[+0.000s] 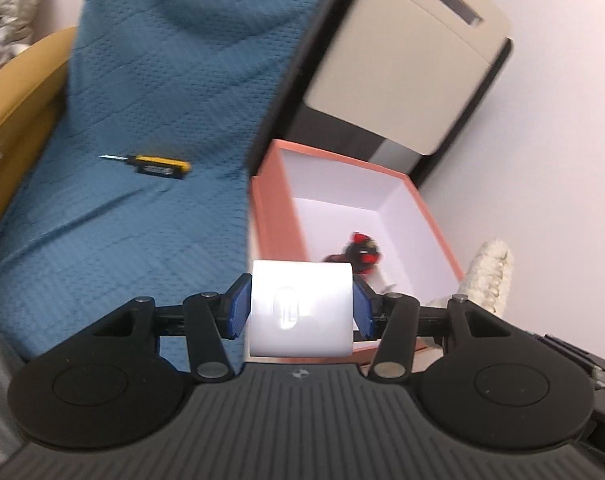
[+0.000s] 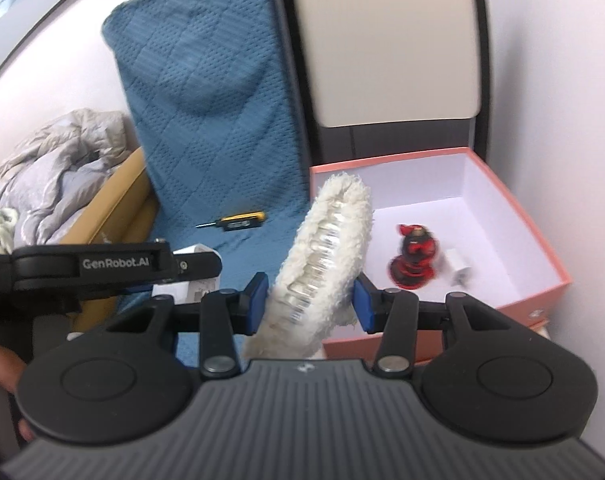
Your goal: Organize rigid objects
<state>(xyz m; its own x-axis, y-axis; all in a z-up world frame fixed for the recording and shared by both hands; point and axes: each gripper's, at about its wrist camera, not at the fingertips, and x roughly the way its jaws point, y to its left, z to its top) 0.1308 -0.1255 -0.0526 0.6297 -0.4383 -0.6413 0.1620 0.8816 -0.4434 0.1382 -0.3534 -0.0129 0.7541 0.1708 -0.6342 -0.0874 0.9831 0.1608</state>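
Note:
My left gripper [image 1: 300, 308] is shut on a white block-shaped device [image 1: 300, 312], held just before the near edge of the pink box [image 1: 274, 208]. My right gripper [image 2: 310, 300] is shut on a fluffy white hair clip [image 2: 326, 256], held over the near left corner of the same pink box [image 2: 522, 216]. Inside the box lie a red and black figure [image 2: 412, 256] and a small white plug [image 2: 460, 272]. The figure shows in the left wrist view [image 1: 358, 254] too. A yellow and black screwdriver [image 1: 154, 165] lies on the blue cover, also seen in the right wrist view [image 2: 238, 222].
The blue quilted cover [image 1: 142, 120] drapes a seat left of the box. A beige and black appliance [image 2: 390, 48] stands behind the box against the white wall. A grey quilt [image 2: 54, 168] lies on a tan frame at the left. The left gripper body [image 2: 102, 268] crosses the right view.

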